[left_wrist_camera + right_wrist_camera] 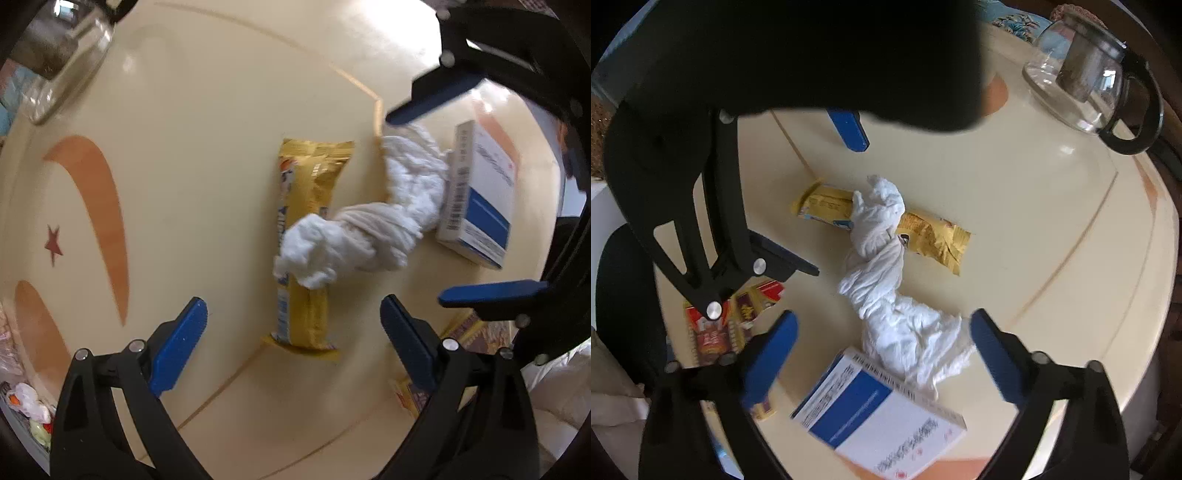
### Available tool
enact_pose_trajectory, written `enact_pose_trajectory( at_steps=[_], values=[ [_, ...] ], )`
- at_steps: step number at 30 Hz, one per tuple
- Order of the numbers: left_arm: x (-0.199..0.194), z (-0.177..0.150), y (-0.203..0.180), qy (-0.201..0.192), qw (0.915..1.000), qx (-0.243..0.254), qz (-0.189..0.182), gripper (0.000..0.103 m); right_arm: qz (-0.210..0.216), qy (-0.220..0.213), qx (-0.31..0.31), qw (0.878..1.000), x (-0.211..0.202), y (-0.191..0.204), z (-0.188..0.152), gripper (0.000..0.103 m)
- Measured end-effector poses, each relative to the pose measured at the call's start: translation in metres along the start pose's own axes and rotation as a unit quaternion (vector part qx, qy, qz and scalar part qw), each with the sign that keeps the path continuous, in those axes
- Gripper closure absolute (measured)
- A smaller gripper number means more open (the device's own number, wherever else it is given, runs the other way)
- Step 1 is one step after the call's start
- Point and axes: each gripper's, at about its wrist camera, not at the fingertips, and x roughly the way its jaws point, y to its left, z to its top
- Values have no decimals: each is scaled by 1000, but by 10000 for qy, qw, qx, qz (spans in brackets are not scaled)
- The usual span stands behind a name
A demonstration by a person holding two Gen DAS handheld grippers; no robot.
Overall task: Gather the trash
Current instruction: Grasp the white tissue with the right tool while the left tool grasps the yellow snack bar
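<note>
A twisted white tissue (373,221) lies on the cream table (203,147), draped across a yellow snack wrapper (308,258). A white and blue box (480,195) lies beside the tissue. My left gripper (293,332) is open, hovering above the wrapper's near end. My right gripper (882,350) is open above the tissue (886,280) and the box (882,417). The right gripper also shows in the left wrist view (469,195), over the box. The left gripper shows in the right wrist view (831,206), over the wrapper (934,236).
A glass teapot (1089,81) with a black handle stands at the table's far side; it also shows in the left wrist view (59,62). A red and yellow packet (724,325) lies near the table's edge. Small wrapped items (29,406) lie by the rim.
</note>
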Motion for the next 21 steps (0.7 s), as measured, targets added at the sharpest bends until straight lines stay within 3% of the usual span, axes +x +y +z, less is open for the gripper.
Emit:
enact_pose_trajectory(
  at_steps=[4,9,12,15,17,20,21],
  values=[
    [-3,3,8,-153,9997,-11,-171,10,88,-26,-12,10000,9,-6,-2,24],
    [-5,4,8,-313,9995,20,-56,10,-162,-265,105,9995,4,-12,-9,56],
    [-11,6,-5,-383,9992,-130,-11,11,-336,-332,224,9986,2,-11,-12,62],
    [-14,5,-9,-408,9987,-206,238,21,-420,-375,370,9977,1,-6,-16,74],
    [-18,4,-12,-466,9982,-253,288,37,-484,-411,451,9970,-7,-1,-26,86],
    [-25,3,-15,-533,9974,-386,299,57,-646,-424,631,9950,-11,5,-30,89],
    [-26,3,-16,-539,9971,-439,300,59,-724,-438,731,9937,-14,4,-32,90]
  ],
)
